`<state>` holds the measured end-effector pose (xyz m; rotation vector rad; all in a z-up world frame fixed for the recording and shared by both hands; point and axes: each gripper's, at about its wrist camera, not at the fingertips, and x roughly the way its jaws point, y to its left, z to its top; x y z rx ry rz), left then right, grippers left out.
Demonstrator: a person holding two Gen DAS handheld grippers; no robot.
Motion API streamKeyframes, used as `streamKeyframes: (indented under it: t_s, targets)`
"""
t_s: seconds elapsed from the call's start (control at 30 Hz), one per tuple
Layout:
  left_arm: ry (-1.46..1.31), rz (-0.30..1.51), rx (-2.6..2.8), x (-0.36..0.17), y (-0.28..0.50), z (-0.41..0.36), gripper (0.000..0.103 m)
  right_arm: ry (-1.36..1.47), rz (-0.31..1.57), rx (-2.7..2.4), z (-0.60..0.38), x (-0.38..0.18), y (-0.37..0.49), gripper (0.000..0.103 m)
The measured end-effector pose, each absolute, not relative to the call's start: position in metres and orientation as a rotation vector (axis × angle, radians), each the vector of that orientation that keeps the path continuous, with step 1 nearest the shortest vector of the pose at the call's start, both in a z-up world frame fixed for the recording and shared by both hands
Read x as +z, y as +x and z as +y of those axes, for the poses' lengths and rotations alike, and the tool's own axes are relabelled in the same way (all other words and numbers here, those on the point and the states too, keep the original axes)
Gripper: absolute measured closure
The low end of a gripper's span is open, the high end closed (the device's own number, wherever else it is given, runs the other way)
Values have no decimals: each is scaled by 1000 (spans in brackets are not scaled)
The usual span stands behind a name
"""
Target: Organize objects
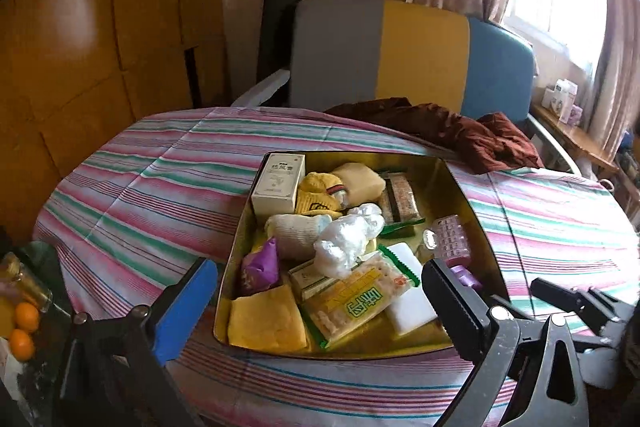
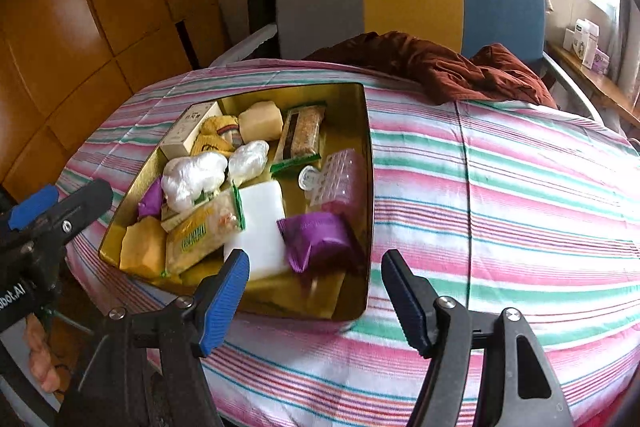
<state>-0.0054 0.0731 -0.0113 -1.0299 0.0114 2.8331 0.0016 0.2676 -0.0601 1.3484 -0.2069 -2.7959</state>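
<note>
An open gold tin [image 1: 440, 179] sits on the striped tablecloth [image 1: 140, 195] and holds several things: a white box [image 1: 278, 181], a yellow sock [image 1: 316, 195], a crumpled white bag [image 1: 344, 239], a cracker packet [image 1: 356, 303], a yellow cloth [image 1: 264, 323] and a pink pill organiser [image 1: 452, 239]. My left gripper [image 1: 320, 307] is open wide over the tin's near edge, with nothing between its pads. In the right wrist view my right gripper [image 2: 314, 291] is open and empty at the tin [image 2: 344, 99] near corner. A purple packet [image 2: 316, 239] lies just beyond it.
A rumpled dark red cloth [image 1: 460, 131] lies at the table's far side, before a grey, yellow and blue chair back [image 1: 400, 55]. Oranges [image 1: 24, 327] sit low on the left. A wooden cabinet [image 1: 100, 27] stands left, and a shelf with boxes [image 1: 560, 99] is by the window.
</note>
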Motion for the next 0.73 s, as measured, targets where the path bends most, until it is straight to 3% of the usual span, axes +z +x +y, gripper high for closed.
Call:
streamKeyframes:
  t_s: [0.3, 0.47, 0.73]
  targets:
    - [-995, -38, 2841, -8, 6, 64, 1, 1337, -205, -2798, 263, -59, 7, 33]
    - [-953, -24, 2888, -6, 11, 60, 8, 1340, -194, -2799, 260, -59, 7, 33]
    - [-1008, -33, 2860, -11, 7, 59, 6, 1335, -199, -2802, 261, -58, 7, 33]
